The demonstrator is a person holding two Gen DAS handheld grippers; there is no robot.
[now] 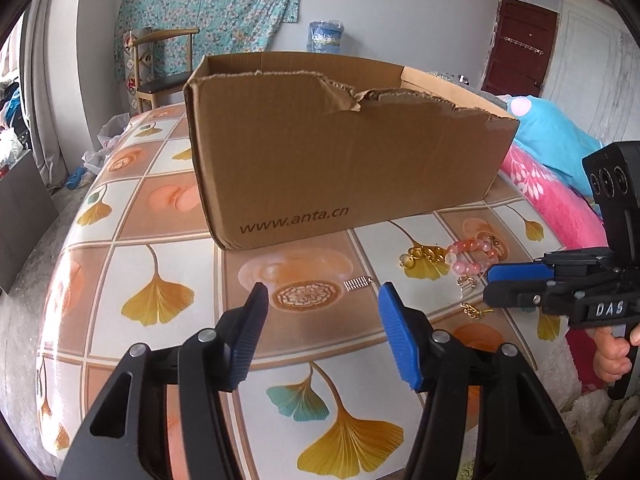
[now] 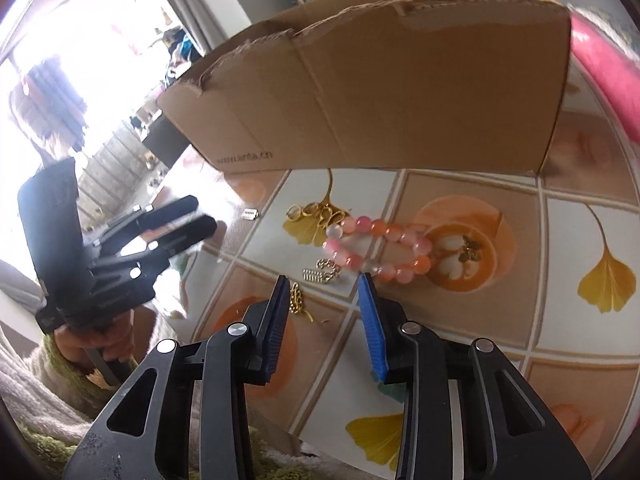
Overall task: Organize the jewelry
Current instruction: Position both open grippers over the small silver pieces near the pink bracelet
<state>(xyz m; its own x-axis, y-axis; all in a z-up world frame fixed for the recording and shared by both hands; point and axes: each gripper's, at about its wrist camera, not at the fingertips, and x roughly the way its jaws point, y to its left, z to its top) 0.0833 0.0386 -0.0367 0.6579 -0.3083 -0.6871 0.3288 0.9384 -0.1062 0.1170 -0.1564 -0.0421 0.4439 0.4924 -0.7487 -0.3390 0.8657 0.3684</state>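
Note:
A pink and orange bead bracelet [image 2: 380, 250] [image 1: 474, 258] lies on the patterned table in front of an open cardboard box [image 1: 340, 152] [image 2: 380, 88]. Around it lie gold rings [image 2: 320, 212] [image 1: 424, 255], a small silver comb clip [image 1: 357, 283] [image 2: 250, 214], a silver chain piece [image 2: 323, 272] [image 1: 467, 286], a gold chain [image 2: 298, 304] [image 1: 474, 311] and a gold charm [image 2: 470, 250]. My left gripper [image 1: 324, 300] is open and empty, just short of the comb clip. My right gripper [image 2: 325, 290] is open and empty, low over the silver chain piece; it also shows in the left wrist view [image 1: 490, 284].
The table [image 1: 160, 240] wears a ginkgo-leaf tile cloth. Pink and blue bedding [image 1: 552, 184] lies at the right edge. A wooden chair [image 1: 160, 72] and a blue bucket [image 1: 326, 36] stand behind the box. A fluffy blanket [image 2: 36, 400] lies at the near edge.

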